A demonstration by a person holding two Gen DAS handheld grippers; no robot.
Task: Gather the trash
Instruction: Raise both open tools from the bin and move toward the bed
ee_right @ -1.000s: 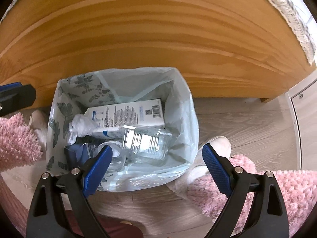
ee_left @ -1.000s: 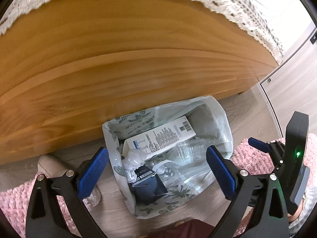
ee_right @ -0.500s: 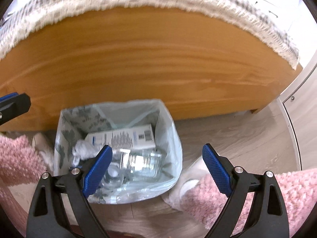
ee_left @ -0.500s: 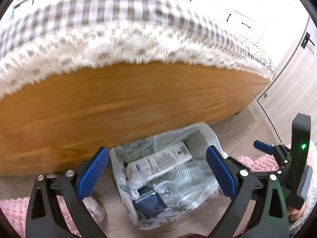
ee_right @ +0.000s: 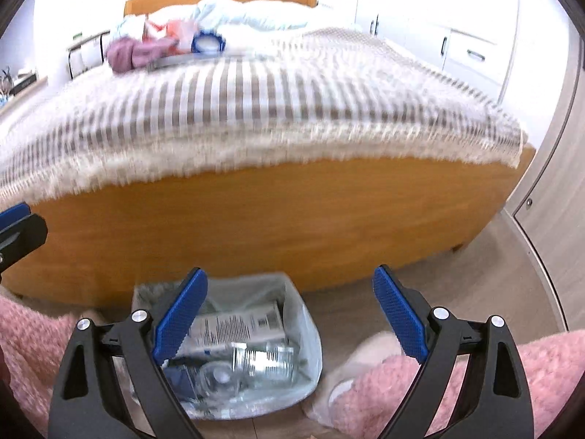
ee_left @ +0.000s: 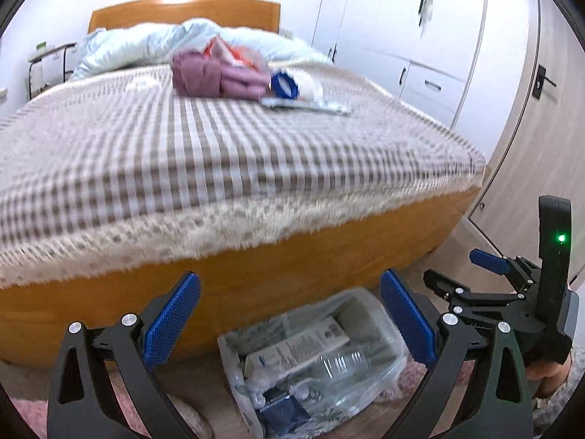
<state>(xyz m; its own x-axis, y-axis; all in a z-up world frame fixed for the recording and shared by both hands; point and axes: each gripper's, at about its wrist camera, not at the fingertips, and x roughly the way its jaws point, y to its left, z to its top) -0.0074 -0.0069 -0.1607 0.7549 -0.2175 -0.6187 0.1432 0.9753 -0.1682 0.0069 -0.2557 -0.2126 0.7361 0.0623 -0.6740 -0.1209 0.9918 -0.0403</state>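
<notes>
Left wrist view: left hand-held gripper (ee_left: 289,323), fingers spread, empty.
Right wrist view: right hand-held gripper (ee_right: 289,314), fingers spread, empty.
Trash bag (ee_right: 305,333): on floor, near wooden bed frame (ee_right: 256,216), holding white carton (ee_right: 237,325) and clear bottle (ee_right: 263,360).
Bed, far: blue-capped container (ee_left: 287,86), purple cloth (ee_left: 208,77).

1. A wooden bed (ee_left: 256,292) with an orange-brown frame and headboard (ee_left: 182,9) fills the room's middle.
2. A checked bedspread (ee_left: 182,153) with a fringed edge covers it.
3. White wardrobes (ee_left: 402,36) line the far wall.
4. The floor (ee_right: 475,274) is pale wood.
</notes>
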